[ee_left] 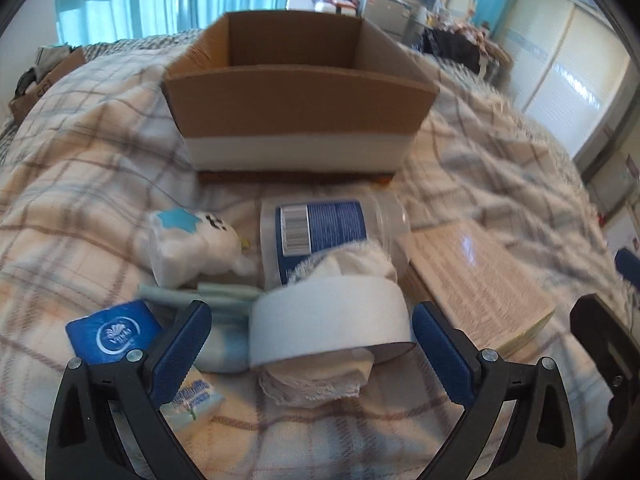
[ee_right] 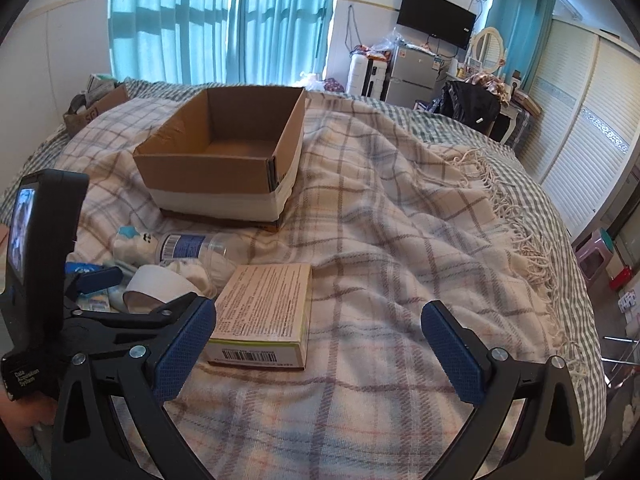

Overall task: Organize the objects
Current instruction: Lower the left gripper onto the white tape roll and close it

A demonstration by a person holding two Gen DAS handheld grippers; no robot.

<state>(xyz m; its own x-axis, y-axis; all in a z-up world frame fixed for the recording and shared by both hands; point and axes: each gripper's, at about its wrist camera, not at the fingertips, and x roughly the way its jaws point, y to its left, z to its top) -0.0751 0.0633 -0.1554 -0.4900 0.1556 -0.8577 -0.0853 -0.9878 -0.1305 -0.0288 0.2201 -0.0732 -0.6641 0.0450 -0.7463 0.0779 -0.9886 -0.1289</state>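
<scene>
An open, empty cardboard box [ee_left: 298,100] stands on the plaid blanket, also in the right wrist view [ee_right: 224,160]. In front of it lie a clear plastic bottle [ee_left: 320,232] with a blue label, a white plush toy [ee_left: 192,244], a white tape roll [ee_left: 332,320] with white cloth [ee_left: 316,380] stuffed in it, a blue packet [ee_left: 114,334], a small tissue pack [ee_left: 196,404] and a flat carton [ee_left: 476,284]. My left gripper [ee_left: 310,340] is open, its jaws either side of the tape roll. My right gripper [ee_right: 318,346] is open and empty, just right of the flat carton [ee_right: 268,312].
The plaid blanket [ee_right: 400,240] covers the bed, with a fringe [ee_right: 520,232] at the right. Another cardboard box [ee_right: 94,110] sits at the far left. A fridge, TV and wardrobe stand beyond the bed. The left gripper's body [ee_right: 48,256] shows at the left of the right wrist view.
</scene>
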